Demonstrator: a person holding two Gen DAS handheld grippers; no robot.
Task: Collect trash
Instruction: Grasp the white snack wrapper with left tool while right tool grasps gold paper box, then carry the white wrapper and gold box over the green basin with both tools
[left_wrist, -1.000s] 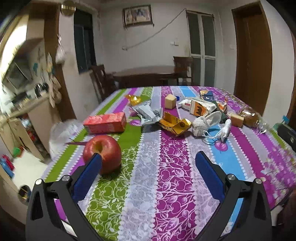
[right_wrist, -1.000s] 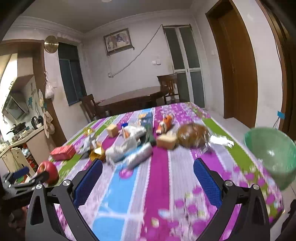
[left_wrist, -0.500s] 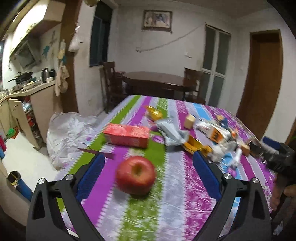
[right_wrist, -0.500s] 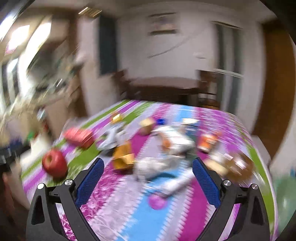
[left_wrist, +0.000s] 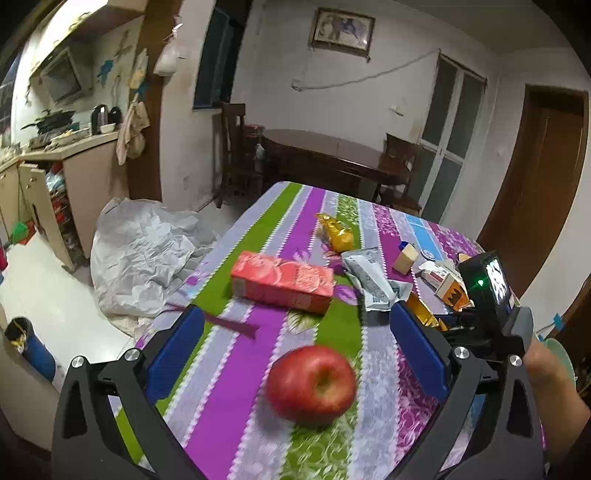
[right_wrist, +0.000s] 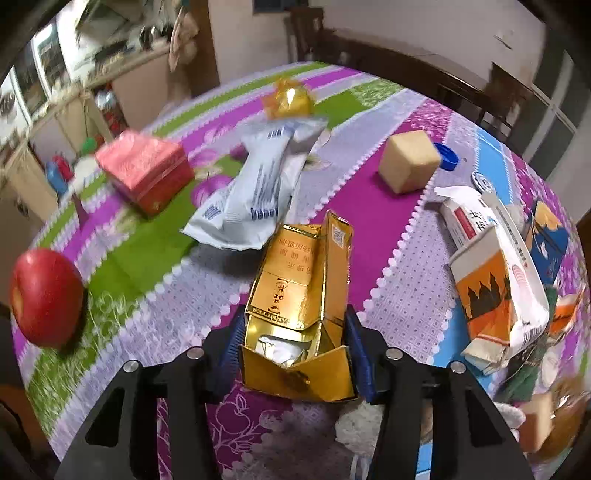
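Observation:
Trash lies scattered on a striped tablecloth (right_wrist: 184, 295). My right gripper (right_wrist: 293, 325) points steeply down, and its closing jaws have both blue pads against the sides of an open gold box (right_wrist: 295, 280). Beyond it lie a white-and-blue wrapper (right_wrist: 258, 184), a gold foil wrapper (right_wrist: 290, 99), a tan cube (right_wrist: 408, 160) and an orange-and-white carton (right_wrist: 495, 273). My left gripper (left_wrist: 291, 321) hangs over the near table edge with its jaws opening wide and holding nothing. A red apple (left_wrist: 312, 384) lies on the cloth below and between its fingers, untouched. A red carton (left_wrist: 282, 282) lies beyond.
A crumpled white plastic sheet (left_wrist: 144, 254) lies on the floor left of the table. A purple strip (left_wrist: 229, 323) rests near the left edge. A green bowl (left_wrist: 561, 354) shows at the far right, behind a hand. A dark dining table (left_wrist: 325, 147) and chairs stand behind.
My right gripper swung left and down over the table, and its jaws narrowed around the gold box. My left gripper shifted so that the apple now lies between its fingers.

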